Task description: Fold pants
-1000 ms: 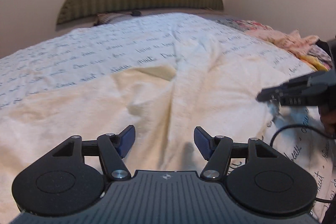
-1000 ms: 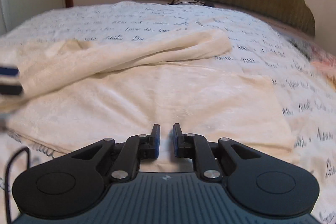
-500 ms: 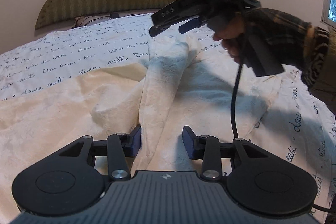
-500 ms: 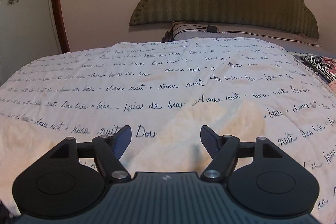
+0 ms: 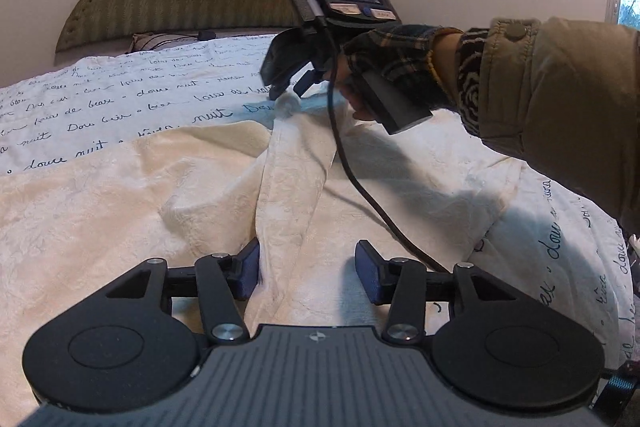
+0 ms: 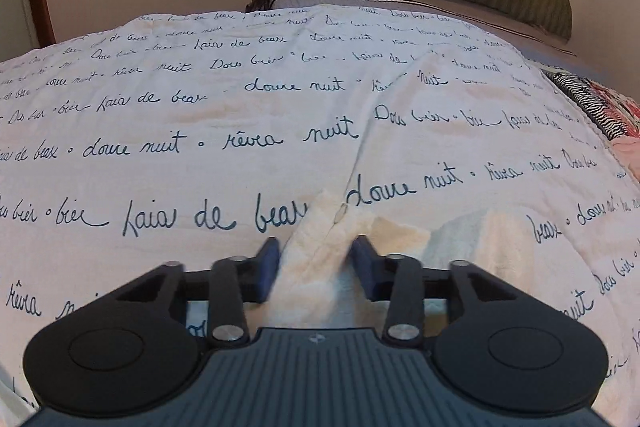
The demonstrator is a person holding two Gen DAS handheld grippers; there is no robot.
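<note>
Pants (image 5: 288,187): cream, lying mid-bed. My left claw (image 5: 308,269) is gaping, straddling a raised fold; my right claw (image 6: 314,263), unclenched around the hem, is setting it down.

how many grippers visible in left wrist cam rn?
2. The left gripper sits at bottom centre, jaws apart around a ridge of the cream pants. The right gripper is further up the bed, at the far end of that ridge, held by a gloved hand.

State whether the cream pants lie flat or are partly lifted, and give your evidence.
Partly lifted: the right hand-held gripper pulls a ridge of the pants up off the bedspread; the remainder lies spread.
</note>
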